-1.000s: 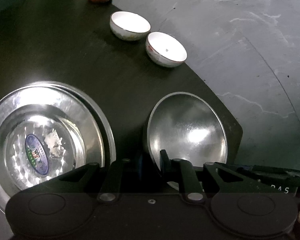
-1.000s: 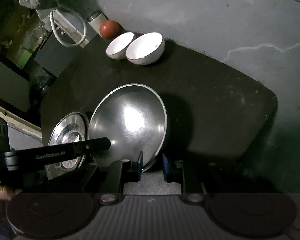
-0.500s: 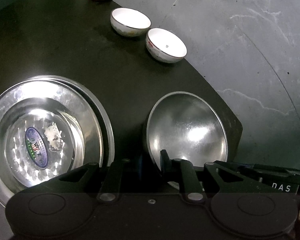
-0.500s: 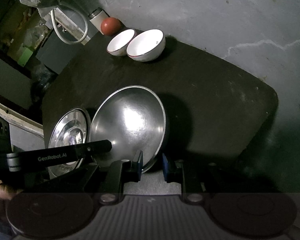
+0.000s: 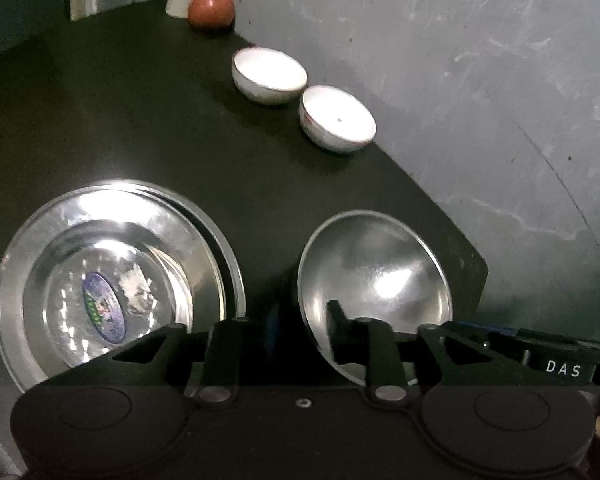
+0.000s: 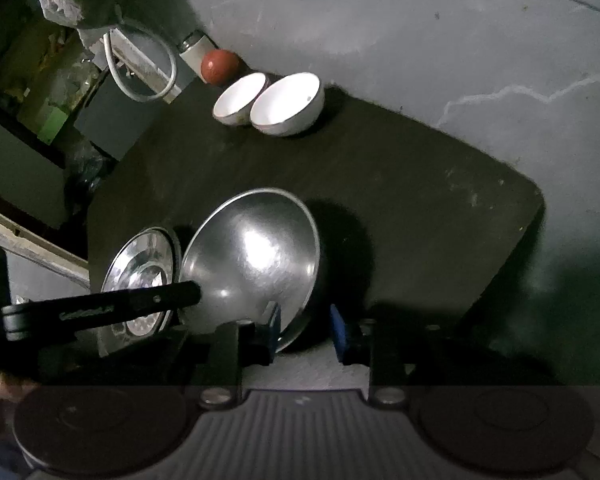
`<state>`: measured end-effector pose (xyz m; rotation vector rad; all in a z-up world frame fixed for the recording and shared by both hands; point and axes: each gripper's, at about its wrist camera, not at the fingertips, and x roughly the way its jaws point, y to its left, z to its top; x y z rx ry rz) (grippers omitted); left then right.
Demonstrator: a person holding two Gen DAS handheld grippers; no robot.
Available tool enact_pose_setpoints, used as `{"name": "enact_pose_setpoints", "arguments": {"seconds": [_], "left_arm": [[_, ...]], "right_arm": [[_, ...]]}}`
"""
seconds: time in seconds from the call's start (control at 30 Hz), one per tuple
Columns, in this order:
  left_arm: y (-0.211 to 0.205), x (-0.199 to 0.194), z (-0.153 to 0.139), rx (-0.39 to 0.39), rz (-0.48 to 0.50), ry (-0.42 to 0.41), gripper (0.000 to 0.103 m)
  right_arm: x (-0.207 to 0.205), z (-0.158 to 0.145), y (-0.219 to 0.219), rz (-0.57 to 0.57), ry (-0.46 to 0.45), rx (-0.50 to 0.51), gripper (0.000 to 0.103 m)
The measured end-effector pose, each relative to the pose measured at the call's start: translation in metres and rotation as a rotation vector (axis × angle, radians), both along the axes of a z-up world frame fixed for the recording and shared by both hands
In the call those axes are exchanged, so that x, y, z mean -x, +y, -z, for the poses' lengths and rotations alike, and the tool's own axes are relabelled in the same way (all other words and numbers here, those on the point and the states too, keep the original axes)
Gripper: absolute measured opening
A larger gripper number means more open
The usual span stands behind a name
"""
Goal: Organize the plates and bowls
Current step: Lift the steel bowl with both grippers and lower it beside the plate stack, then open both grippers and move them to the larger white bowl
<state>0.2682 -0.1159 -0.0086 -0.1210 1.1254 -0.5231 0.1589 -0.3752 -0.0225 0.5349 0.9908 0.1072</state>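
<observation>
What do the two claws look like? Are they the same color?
Mostly. The left claw is all black, with flat angled fingers, silver pivot screws and round black bumps on its body. The right claw is black too, but its finger pads are blue and its body has a grey ribbed middle. White letters reading "DAS" show on its side in the left wrist view.

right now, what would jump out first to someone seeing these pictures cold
The shiny steel bowl stands out first, near the front of the dark table, its rim between the fingers of both the left tool and the right tool. Left of it gleam stacked steel plates, a sticker in the middle. Far back, two white bowls sit side by side near a red round fruit.
</observation>
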Motion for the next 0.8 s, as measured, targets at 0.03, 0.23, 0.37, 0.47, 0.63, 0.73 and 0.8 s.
{"name": "enact_pose_setpoints", "arguments": {"seconds": [0.03, 0.23, 0.37, 0.47, 0.63, 0.73, 0.8], "left_arm": [[0.002, 0.001, -0.004, 0.006, -0.01, -0.015, 0.042], [0.009, -0.006, -0.019, 0.055, -0.084, -0.07, 0.083], [0.007, -0.014, -0.022, 0.068, -0.134, -0.072, 0.102], [0.003, -0.022, -0.02, 0.06, -0.16, -0.058, 0.102], [-0.008, -0.032, -0.016, 0.004, -0.177, -0.074, 0.102], [-0.015, -0.041, -0.017, -0.029, -0.197, -0.104, 0.102], [-0.019, -0.05, -0.016, -0.041, -0.216, -0.106, 0.102]], "right_arm": [[0.001, -0.001, -0.001, -0.001, -0.008, 0.008, 0.034], [0.003, -0.004, -0.004, -0.022, -0.049, 0.084, 0.055], [0.003, -0.005, -0.011, -0.012, -0.077, 0.08, 0.075], [0.003, -0.005, -0.021, 0.011, -0.103, 0.056, 0.089], [0.0, -0.001, -0.037, 0.055, -0.133, 0.004, 0.103], [-0.006, 0.002, -0.042, 0.065, -0.151, 0.022, 0.103], [-0.012, 0.005, -0.044, 0.072, -0.163, 0.034, 0.103]]}}
